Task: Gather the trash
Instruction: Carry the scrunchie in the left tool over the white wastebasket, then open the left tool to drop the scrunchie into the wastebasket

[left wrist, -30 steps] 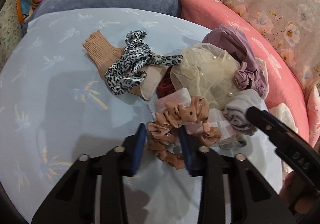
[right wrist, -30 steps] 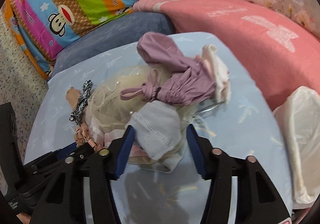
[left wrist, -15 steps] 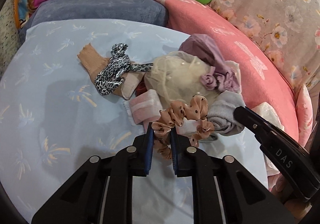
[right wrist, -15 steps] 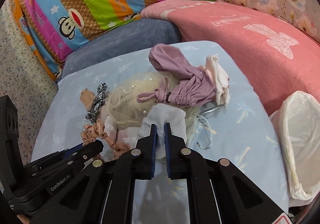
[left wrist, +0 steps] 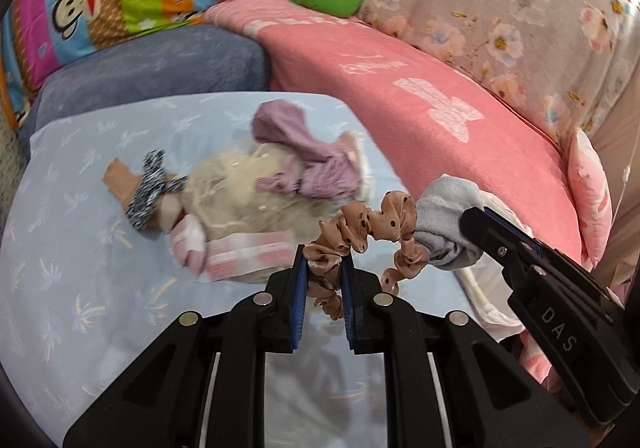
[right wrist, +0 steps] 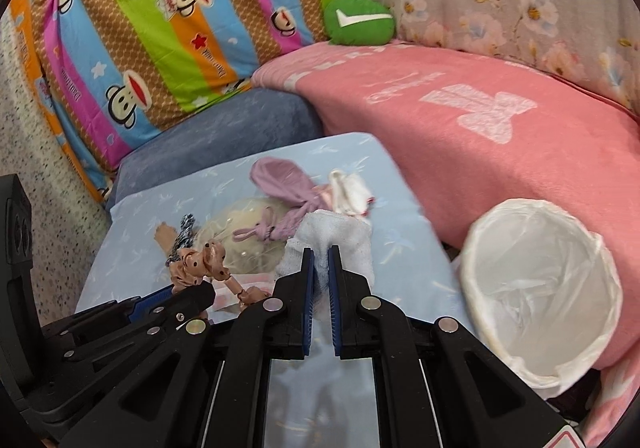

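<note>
My left gripper [left wrist: 324,260] is shut on a tan dotted scrunchie [left wrist: 372,224], which hangs lifted above the light blue table [left wrist: 80,280]. My right gripper [right wrist: 321,252] is shut on a pale grey sock [right wrist: 332,236], also lifted; the same sock [left wrist: 444,215] shows at the right of the left wrist view. On the table lies a pile: a cream mesh pouf [left wrist: 240,191], a purple cloth [left wrist: 304,155], a leopard-print scrunchie [left wrist: 150,187], a tan sock [left wrist: 120,179] and a pink-white cloth [left wrist: 236,252]. A bin lined with a white bag [right wrist: 544,288] stands at the right.
A pink blanket [right wrist: 480,119] covers the sofa behind the table, with a striped monkey-print cushion [right wrist: 160,19], a green check-mark cushion [right wrist: 358,21] and a floral cover [left wrist: 500,7]. A blue-grey seat cushion [right wrist: 224,131] borders the table's far edge.
Both grippers closed, the left on the dotted scrunchie and the right on the grey sock, then rose and pulled back from the pile with them. The bin came into the right view.
</note>
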